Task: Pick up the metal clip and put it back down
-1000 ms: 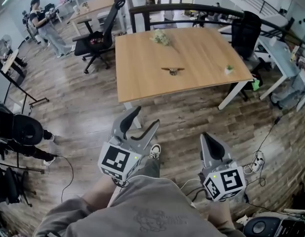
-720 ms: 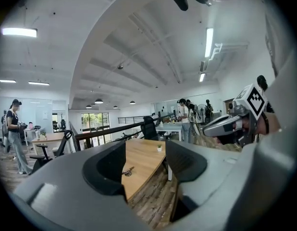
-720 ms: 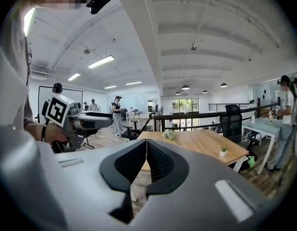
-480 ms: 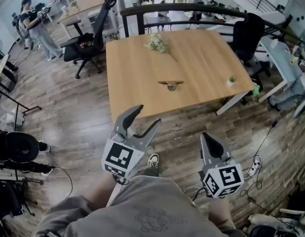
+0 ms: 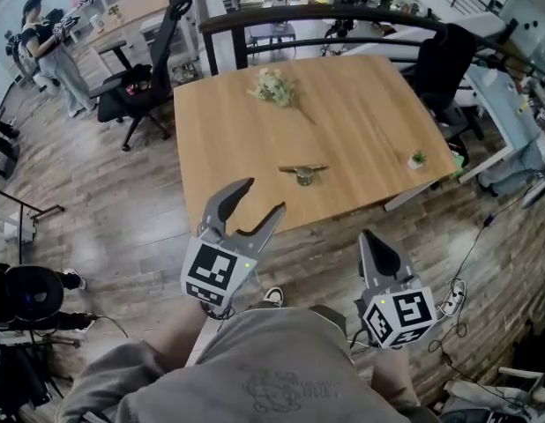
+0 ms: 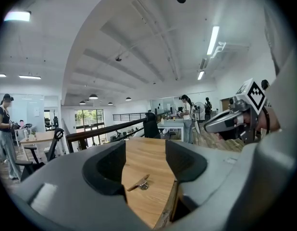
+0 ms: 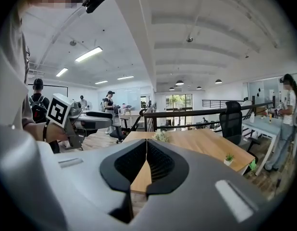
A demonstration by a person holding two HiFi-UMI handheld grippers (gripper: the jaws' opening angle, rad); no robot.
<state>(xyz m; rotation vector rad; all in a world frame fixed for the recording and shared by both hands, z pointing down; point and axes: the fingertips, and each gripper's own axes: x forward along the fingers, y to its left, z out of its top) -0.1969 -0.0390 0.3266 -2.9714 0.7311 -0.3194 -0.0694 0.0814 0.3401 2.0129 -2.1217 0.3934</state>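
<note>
Head view: metal clip [image 5: 302, 173] well ahead of left gripper [image 5: 264, 196] (jaws apart) & right gripper [image 5: 369, 239] (jaws clenched).

wood plank floor [image 5: 131, 192] | wooden table [image 5: 228, 139] | black office chair [image 5: 140, 86]

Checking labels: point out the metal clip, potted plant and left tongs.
metal clip [image 5: 302, 173]: head view, its middle.
potted plant [image 5: 418, 159]: head view, its leaves.
left tongs [image 5: 264, 196]: head view, midway between tips.
</note>
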